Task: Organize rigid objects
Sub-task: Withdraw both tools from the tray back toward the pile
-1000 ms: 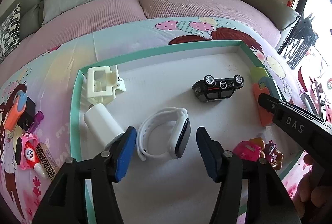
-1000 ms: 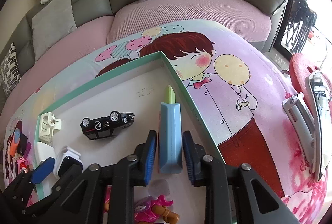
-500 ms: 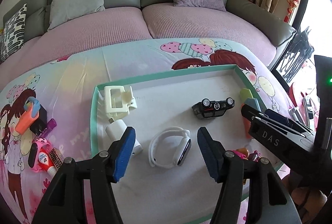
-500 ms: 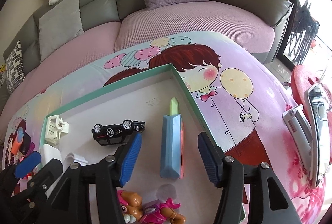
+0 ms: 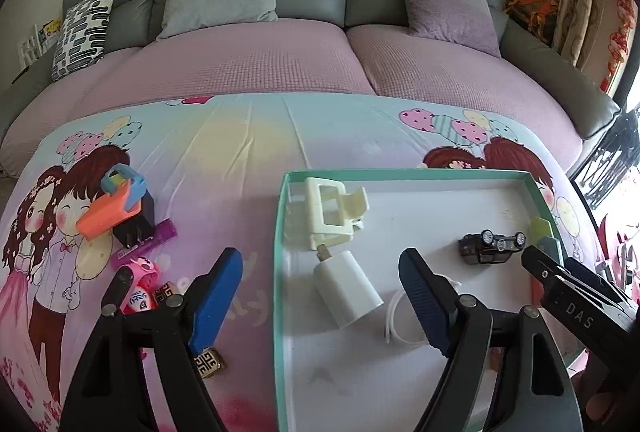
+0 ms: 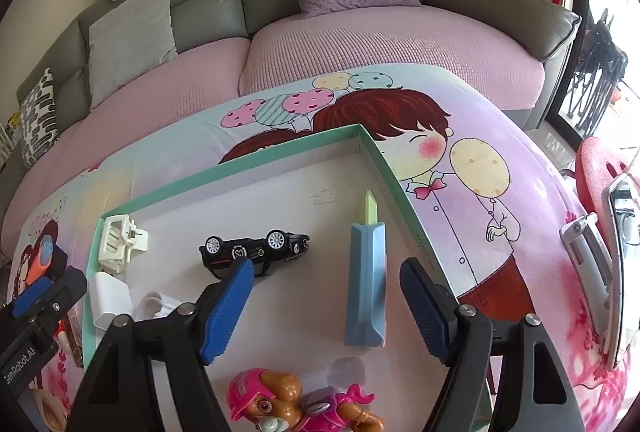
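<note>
A shallow tray with a teal rim (image 5: 276, 256) (image 6: 384, 159) lies on a cartoon-print cloth. In it are a cream hair claw (image 5: 330, 216) (image 6: 120, 236), a white charger (image 5: 346, 288) (image 6: 108, 298), a white watch band (image 5: 394, 316), a black toy car on its side (image 5: 490, 246) (image 6: 252, 252), a blue utility knife (image 6: 366, 288) and a pink pup figure (image 6: 280, 402). My left gripper (image 5: 320, 306) is open and empty over the tray's left rim. My right gripper (image 6: 324, 308) is open and empty, just short of the blue knife.
Left of the tray lie an orange and blue toy on a black plug (image 5: 120, 207), a purple stick (image 5: 146, 244), a pink item (image 5: 138, 286) and a patterned box (image 5: 206, 362). Metal tools (image 6: 596, 264) lie at the right. A sofa (image 5: 320, 43) stands behind.
My right gripper opened, let go of the blue knife and drew back. My left gripper drew back from the watch and swung left, over the tray's left rim.
</note>
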